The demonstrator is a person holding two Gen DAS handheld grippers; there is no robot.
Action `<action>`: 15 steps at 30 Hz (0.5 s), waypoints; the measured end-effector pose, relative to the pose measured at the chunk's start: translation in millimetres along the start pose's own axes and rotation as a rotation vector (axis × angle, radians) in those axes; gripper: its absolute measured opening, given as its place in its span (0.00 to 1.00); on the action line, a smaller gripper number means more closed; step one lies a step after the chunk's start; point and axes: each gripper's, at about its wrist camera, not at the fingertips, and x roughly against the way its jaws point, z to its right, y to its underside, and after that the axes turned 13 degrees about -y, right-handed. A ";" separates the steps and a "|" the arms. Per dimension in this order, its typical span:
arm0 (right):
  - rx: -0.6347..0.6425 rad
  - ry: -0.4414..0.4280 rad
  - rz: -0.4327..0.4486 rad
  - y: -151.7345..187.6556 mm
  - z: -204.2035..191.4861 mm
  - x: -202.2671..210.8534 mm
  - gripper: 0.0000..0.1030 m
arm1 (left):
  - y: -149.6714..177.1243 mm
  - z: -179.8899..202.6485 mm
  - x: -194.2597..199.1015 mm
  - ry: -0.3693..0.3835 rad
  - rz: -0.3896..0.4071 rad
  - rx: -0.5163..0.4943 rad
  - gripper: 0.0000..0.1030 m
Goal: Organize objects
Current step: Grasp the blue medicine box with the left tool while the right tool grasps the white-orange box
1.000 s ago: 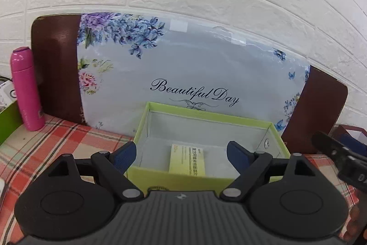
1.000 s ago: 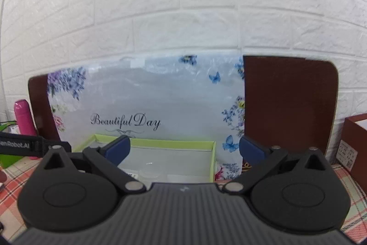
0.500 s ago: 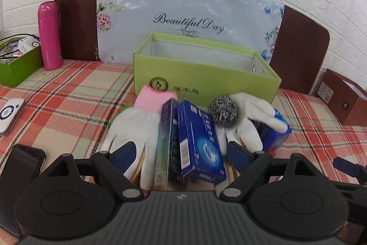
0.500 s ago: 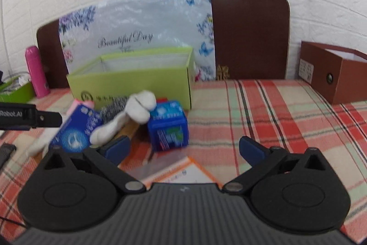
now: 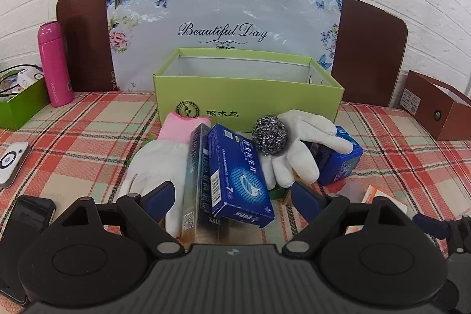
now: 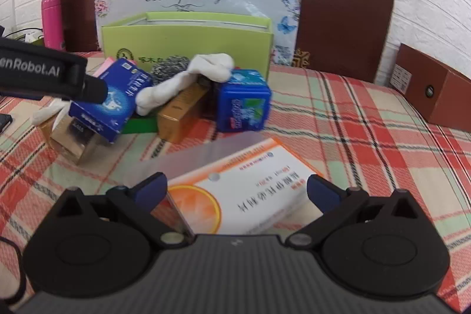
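An open light-green box stands on the checked tablecloth; it also shows in the right wrist view. In front of it lies a heap: a white glove with pink cuff, a blue carton, a steel scourer, a second white glove and a blue pack. My left gripper is open just before the blue carton. My right gripper is open above a white-and-orange box. A gold box and the blue pack lie beyond it.
A pink bottle and a green tray stand at the left. A black phone and a white device lie front left. A brown box stands at the right. A floral board leans against the wall.
Both grippers have tilted down and drawn back from the green box, so the heap on the cloth has come into view. Both stay open.
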 end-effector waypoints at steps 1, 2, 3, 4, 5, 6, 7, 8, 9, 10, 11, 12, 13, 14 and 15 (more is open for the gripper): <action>-0.007 0.009 -0.001 2.5 4.9 3.2 1.00 | -1.1 3.5 -2.1 -0.002 0.005 -0.008 0.87; -0.015 0.022 -0.005 5.2 10.2 6.4 1.00 | -1.9 6.4 -5.0 -0.007 0.009 -0.016 0.87; -0.028 0.039 -0.015 8.5 16.7 9.5 1.00 | -2.4 9.1 -8.6 -0.015 0.009 -0.023 0.87; -0.045 0.051 -0.021 12.4 22.7 12.6 1.00 | -2.7 11.2 -12.3 -0.022 0.006 -0.030 0.87; -0.064 0.061 -0.028 15.6 28.6 14.8 1.00 | -2.3 12.8 -16.2 -0.025 0.001 -0.037 0.87; -0.085 0.069 -0.031 18.6 34.5 16.9 1.00 | -2.0 14.7 -19.9 -0.028 -0.004 -0.048 0.87; -0.107 0.080 -0.035 21.0 40.1 18.8 1.00 | -0.9 16.3 -23.7 -0.037 -0.009 -0.062 0.87; -0.130 0.091 -0.037 23.7 46.3 20.2 1.00 | 0.3 16.7 -27.1 -0.051 -0.013 -0.077 0.87; -0.147 0.098 -0.036 24.5 50.1 21.3 1.00 | 1.9 15.8 -30.2 -0.067 -0.017 -0.088 0.87; -0.160 0.103 -0.030 24.5 53.4 22.3 1.00 | 3.1 12.3 -33.7 -0.082 -0.027 -0.087 0.85; -0.169 0.104 -0.022 23.9 55.8 23.3 1.00 | 4.0 6.1 -36.4 -0.093 -0.041 -0.070 0.80; -0.175 0.103 -0.010 22.7 57.5 24.9 1.00 | 4.6 -1.6 -37.8 -0.100 -0.055 -0.045 0.78; -0.175 0.099 0.000 21.1 57.1 26.0 1.00 | 5.0 -12.7 -38.5 -0.102 -0.067 -0.007 0.77; -0.169 0.086 0.012 18.5 56.0 26.7 1.00 | 5.4 -22.6 -37.0 -0.102 -0.068 0.024 0.77; -0.161 0.071 0.020 16.5 54.7 27.1 1.00 | 5.2 -30.7 -35.2 -0.110 -0.075 0.047 0.77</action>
